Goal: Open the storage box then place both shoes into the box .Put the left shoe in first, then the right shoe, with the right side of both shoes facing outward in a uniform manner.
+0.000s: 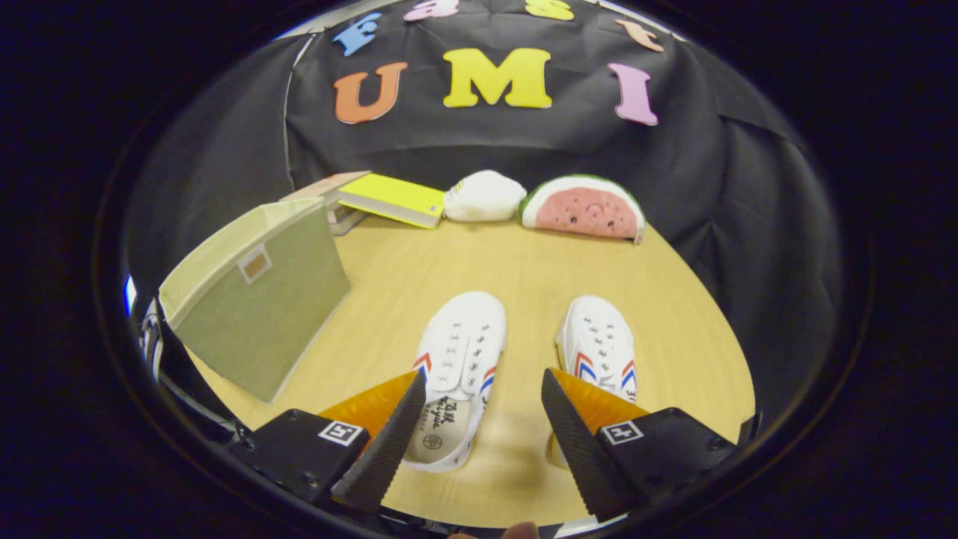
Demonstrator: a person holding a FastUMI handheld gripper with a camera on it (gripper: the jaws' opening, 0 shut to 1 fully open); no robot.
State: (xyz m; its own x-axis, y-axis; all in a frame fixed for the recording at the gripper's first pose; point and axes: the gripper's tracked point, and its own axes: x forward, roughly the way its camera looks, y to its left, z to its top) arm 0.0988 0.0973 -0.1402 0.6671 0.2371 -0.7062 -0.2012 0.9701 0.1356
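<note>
Gripper view: jaws apart above shoes (524,359)

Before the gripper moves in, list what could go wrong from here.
1. The olive-green fabric storage box stands left of the shoes with its lid apparently closed; grabbing a shoe first would skip the opening step.
2. The open gripper hovers between the two white canvas shoes, so it could take the right shoe before the left shoe.
3. The left finger overlaps the left shoe's heel and might nudge it.

Wooden table (524,277), black cloth wall (748,195)
</note>
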